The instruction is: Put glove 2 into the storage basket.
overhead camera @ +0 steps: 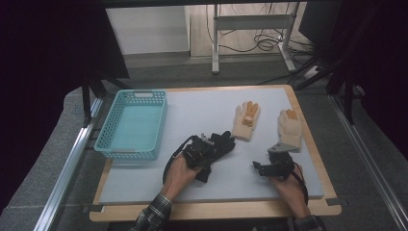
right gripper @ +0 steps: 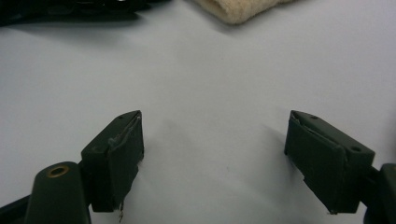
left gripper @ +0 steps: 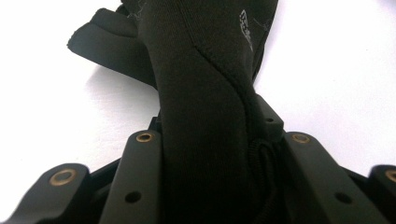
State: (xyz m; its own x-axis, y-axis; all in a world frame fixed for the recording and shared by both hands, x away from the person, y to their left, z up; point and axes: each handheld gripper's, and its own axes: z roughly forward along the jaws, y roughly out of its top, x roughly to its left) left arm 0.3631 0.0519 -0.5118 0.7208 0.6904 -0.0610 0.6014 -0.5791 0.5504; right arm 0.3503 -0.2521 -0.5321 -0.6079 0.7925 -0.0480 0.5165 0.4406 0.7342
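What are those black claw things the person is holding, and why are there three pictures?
They are tongs, one in each hand. One camera looks down from above the table. Two more ride on the tongs and look along their jaws. On the table lie two cream gloves, one in the middle and one to the right, and a blue basket with nothing in it. The left tongs are shut on a black glove. The right tongs are open, holding nothing.
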